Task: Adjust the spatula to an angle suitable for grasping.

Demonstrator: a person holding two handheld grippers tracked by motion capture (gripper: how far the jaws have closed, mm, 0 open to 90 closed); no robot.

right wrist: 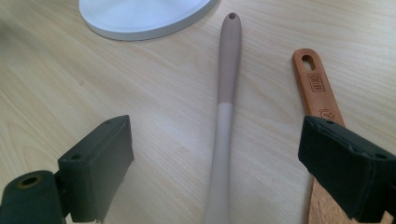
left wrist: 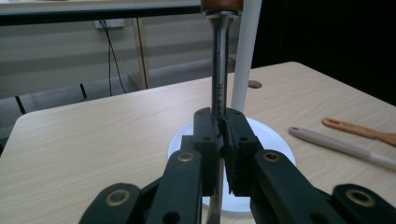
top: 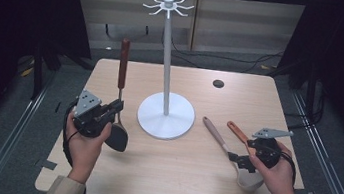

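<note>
While the left gripper (top: 117,107) is clamped on the steel shank of the black-headed turner with the red-brown wooden handle (top: 121,78), the right gripper (top: 235,159) stands wide open with nothing between its pads.

Left side: in the left gripper view the jaws are pinched tight on the turner's metal shank (left wrist: 219,84), just below where the wooden grip starts. Handle runs straight up and away from the jaws, roughly upright. In the high view the black head (top: 118,136) hangs below the gripper, close over the light wooden table (top: 179,178); can't tell if it touches.

White rack with round base, tall pole and hooked crown (top: 167,56): just past the left jaws, pole right behind the shank in the left gripper view (left wrist: 245,51), base (left wrist: 275,140) under and beyond the jaw tips. Not touching the turner.

Right side: the grey-beige silicone spoon with two-tone handle (right wrist: 226,107) lies flat on the table, centred in the gap between the open jaws, handle pointing away toward the rack base (right wrist: 144,16). Pads clear of it on both sides.

The orange wooden spatula with a hanging slot (right wrist: 315,84) lies beside the spoon, running partly under the right-hand jaw in that view. Contact unclear.
</note>
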